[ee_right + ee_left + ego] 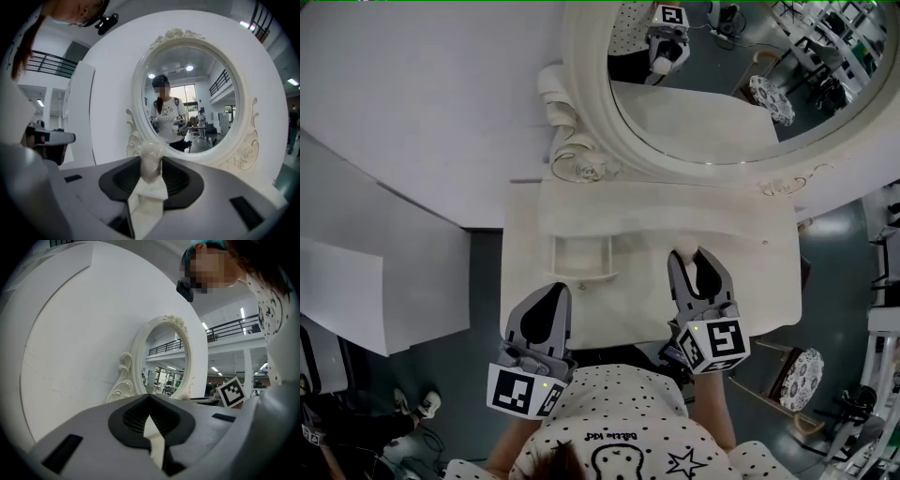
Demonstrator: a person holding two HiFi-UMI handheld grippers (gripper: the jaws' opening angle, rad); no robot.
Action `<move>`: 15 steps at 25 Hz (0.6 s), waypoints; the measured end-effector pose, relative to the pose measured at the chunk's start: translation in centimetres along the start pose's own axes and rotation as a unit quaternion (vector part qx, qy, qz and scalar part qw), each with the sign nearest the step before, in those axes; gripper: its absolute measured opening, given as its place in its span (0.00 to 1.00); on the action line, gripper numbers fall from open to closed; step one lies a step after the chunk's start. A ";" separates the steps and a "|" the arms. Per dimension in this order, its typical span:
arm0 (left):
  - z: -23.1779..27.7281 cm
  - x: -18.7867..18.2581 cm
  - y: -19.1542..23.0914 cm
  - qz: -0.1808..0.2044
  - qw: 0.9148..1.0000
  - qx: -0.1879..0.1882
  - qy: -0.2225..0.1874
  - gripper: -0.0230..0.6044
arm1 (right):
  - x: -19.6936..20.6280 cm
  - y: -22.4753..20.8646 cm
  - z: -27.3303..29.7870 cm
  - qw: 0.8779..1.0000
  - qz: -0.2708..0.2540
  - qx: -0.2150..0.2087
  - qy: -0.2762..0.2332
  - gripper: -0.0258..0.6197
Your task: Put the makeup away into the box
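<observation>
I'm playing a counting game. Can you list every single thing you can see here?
vanity table: one, white, under both grippers
mirror: one, oval with a carved cream frame, at the table's back
box: one, white, open, on the tabletop ahead of the left gripper
makeup item: one, pale, between the right gripper's jaws
stool: one, spotted seat, on the floor at right
shirt: one, white with dark spots, on the person
left gripper: one, grey, jaws together, empty
right gripper: one, grey, closed on the makeup item

Mirror [722, 75] glossy — frame [586, 56] & table [750, 272] matt.
</observation>
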State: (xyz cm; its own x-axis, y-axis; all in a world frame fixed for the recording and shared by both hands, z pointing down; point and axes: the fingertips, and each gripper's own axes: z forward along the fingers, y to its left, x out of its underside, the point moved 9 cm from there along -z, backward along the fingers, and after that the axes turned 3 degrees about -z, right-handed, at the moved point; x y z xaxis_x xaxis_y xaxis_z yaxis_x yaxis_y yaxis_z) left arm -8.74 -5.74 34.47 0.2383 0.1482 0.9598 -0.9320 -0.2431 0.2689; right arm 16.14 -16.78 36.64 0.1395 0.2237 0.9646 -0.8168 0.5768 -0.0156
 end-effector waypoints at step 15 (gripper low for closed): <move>-0.7 -1.9 0.5 0.022 0.999 0.000 -0.033 0.03 | -4.7 2.7 -6.9 0.997 0.007 -0.034 -0.075 0.27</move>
State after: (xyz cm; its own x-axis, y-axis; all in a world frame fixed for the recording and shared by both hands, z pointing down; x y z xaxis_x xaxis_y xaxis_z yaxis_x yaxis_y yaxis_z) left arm -9.81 -5.49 32.74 0.2150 0.0730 0.9739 -0.9419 -0.2479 0.2266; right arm 17.15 -10.91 30.26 0.0381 0.1154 0.9926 -0.7775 0.6273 -0.0431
